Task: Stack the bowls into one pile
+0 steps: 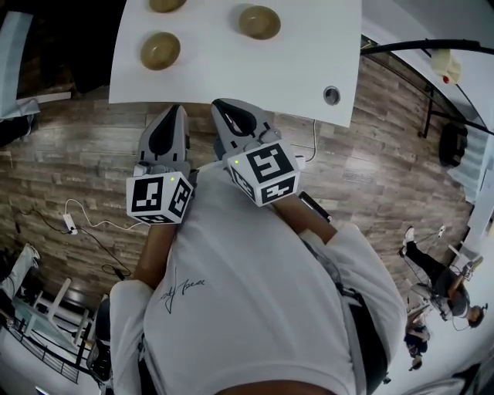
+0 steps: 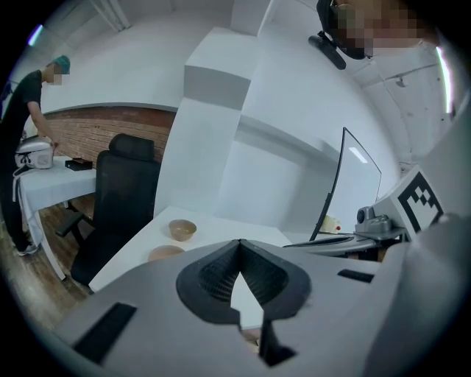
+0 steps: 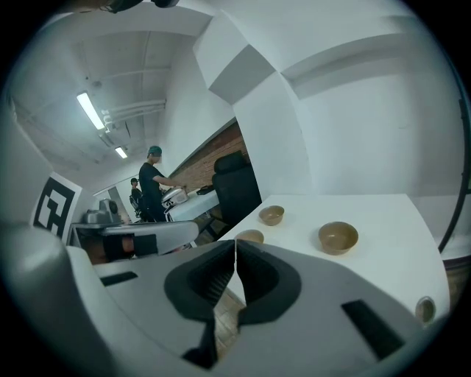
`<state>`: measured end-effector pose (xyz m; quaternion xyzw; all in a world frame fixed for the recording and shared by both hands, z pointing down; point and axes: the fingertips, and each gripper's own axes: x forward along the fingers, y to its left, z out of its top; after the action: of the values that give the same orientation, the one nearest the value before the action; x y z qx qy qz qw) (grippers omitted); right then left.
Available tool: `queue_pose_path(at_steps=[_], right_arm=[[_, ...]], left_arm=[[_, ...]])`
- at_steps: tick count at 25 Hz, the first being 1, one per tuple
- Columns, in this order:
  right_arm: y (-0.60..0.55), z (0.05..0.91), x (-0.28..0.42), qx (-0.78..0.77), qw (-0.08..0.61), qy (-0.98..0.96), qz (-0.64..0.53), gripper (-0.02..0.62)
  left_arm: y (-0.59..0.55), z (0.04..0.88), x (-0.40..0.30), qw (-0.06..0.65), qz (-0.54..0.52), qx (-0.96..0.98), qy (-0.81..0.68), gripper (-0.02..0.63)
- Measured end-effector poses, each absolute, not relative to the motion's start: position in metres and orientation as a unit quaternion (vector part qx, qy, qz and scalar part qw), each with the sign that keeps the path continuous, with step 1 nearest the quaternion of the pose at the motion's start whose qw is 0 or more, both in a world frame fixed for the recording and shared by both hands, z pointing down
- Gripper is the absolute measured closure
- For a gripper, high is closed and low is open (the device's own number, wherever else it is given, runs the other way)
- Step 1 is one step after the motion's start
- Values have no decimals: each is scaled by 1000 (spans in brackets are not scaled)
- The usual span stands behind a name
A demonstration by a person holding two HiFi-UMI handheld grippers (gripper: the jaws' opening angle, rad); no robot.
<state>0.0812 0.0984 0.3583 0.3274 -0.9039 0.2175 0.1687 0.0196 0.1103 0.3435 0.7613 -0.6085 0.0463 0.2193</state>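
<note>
Three tan bowls stand apart on the white table [image 1: 309, 54]: one at the left [image 1: 160, 50], one further right [image 1: 258, 21], and one cut off by the top edge [image 1: 167, 5]. The right gripper view shows them as a near bowl [image 3: 338, 237], a far bowl [image 3: 271, 215] and a third [image 3: 249, 236] just beyond my jaws. My left gripper [image 1: 171, 117] and right gripper [image 1: 225, 113] are side by side close to my chest, short of the table's near edge. Both are shut with nothing between the jaws. Two bowls [image 2: 182, 230] [image 2: 165, 252] appear in the left gripper view.
A cable hole [image 1: 331, 95] sits near the table's front right corner. A black office chair [image 2: 118, 199] stands at the table's left side. Cables [image 1: 85, 224] lie on the wooden floor. People stand at a far desk [image 3: 154, 184].
</note>
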Motion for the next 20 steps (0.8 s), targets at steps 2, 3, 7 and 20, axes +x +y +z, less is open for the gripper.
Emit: queue_pose_path(at_steps=[2, 3, 7, 20], right_arm=[[86, 360, 84, 326, 169, -904, 219, 584], [81, 360, 86, 324, 169, -904, 220, 584], [59, 361, 88, 318, 168, -908, 214, 584], [28, 372, 87, 326, 189, -902, 211, 584]], left_arm=[[100, 346, 21, 221, 49, 759, -611, 603], [95, 346, 22, 221, 49, 757, -613, 603], [79, 345, 23, 216, 51, 752, -620, 603], [58, 352, 12, 237, 41, 743, -625, 603]])
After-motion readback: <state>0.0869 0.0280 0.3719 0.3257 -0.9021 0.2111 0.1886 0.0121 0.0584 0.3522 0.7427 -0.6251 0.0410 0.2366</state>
